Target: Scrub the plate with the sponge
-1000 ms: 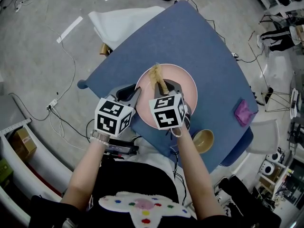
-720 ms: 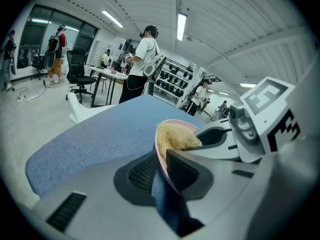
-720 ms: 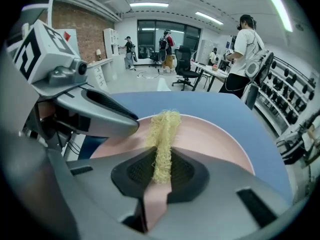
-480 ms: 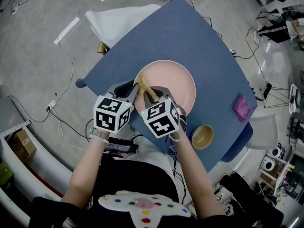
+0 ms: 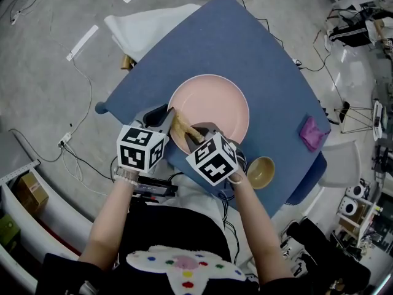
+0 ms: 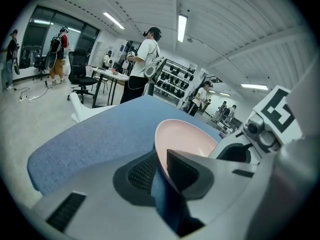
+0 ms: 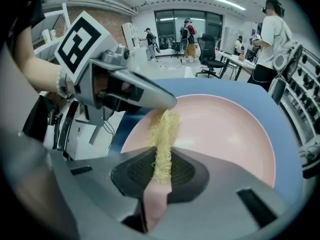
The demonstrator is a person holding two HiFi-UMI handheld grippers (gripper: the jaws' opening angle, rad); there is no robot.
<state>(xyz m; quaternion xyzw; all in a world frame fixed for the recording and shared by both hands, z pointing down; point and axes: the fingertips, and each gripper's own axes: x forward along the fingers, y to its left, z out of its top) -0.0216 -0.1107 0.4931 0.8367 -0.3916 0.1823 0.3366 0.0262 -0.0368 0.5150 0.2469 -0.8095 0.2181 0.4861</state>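
Note:
A pink plate (image 5: 212, 106) lies on the blue table (image 5: 245, 48). My left gripper (image 5: 164, 118) is shut on the plate's near-left rim; in the left gripper view its jaws (image 6: 160, 164) pinch the rim of the plate (image 6: 192, 139). My right gripper (image 5: 198, 134) is shut on a tan sponge (image 5: 183, 126), which rests on the plate's near-left part, right beside the left jaws. In the right gripper view the sponge (image 7: 163, 134) sticks out between the jaws (image 7: 161, 166) onto the plate (image 7: 230, 129), its tip under the left gripper (image 7: 130, 91).
A small tan bowl (image 5: 261, 172) stands near the table's front edge, right of my right hand. A purple cloth (image 5: 312, 133) lies at the right edge. A white chair (image 5: 144, 26) stands beyond the table's left corner. Cables run over the floor.
My right gripper has dragged the sponge from the plate's middle back toward the near-left rim, up against the left gripper. The left gripper has kept its hold on the rim.

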